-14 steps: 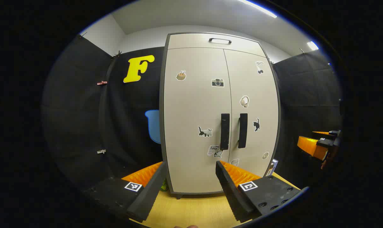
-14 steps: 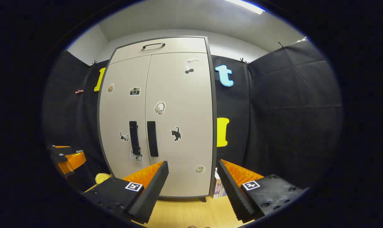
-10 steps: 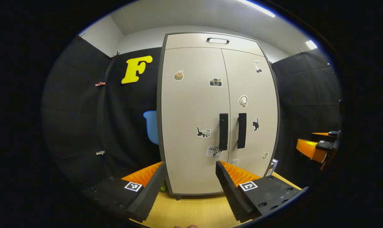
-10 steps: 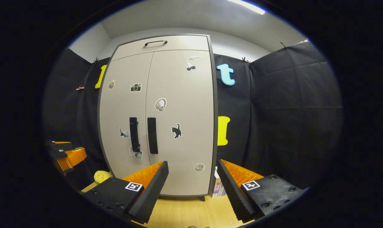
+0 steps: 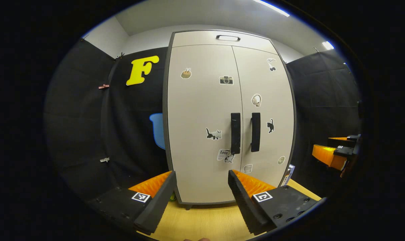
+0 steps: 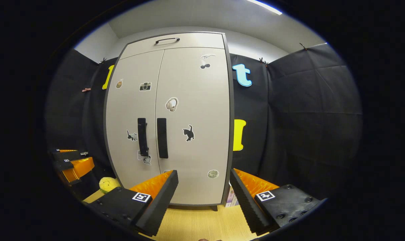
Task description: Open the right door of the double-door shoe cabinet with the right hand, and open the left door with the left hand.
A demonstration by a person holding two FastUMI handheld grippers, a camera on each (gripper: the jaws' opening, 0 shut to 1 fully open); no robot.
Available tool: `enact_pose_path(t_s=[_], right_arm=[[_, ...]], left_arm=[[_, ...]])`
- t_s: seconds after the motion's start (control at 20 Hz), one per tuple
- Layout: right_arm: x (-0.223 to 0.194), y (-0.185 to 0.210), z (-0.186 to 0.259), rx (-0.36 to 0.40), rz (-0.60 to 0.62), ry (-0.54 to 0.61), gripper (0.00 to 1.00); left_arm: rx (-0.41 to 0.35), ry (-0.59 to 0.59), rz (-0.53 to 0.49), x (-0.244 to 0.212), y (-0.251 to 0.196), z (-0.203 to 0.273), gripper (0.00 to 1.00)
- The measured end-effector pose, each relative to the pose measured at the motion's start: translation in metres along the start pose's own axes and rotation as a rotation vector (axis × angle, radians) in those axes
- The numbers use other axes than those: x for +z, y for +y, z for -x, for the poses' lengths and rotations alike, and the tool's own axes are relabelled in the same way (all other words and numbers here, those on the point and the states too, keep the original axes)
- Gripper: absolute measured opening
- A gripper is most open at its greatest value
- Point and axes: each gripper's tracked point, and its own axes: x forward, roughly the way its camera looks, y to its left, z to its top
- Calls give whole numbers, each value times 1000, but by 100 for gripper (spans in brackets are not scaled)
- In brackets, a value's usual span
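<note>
Before shut shoe cabinet (image 5: 205,117): left hand-held gripper (image 5: 200,187), right hand-held gripper (image 6: 204,187) agape, empty.

Shoe cabinet (image 5: 202,134) on table (image 5: 205,222), handles side by side at centre

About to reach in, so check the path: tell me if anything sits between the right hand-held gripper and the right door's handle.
Nothing visible does. The right hand-held gripper is open, with bare space up to the right door handle. The yellow toy and the boxes sit low at the cabinet's sides.
</note>
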Motion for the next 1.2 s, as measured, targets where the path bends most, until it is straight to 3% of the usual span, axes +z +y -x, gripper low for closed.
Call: enact_pose_path(t_s=[0.85,1.2], right_arm=[[21,28,-29,32,-2,27,98],[37,71,-73,136,-20,66,98]], left_arm=[[-9,8,-2,-10,3,-4,95],[31,27,23,-20,27,2,96]])
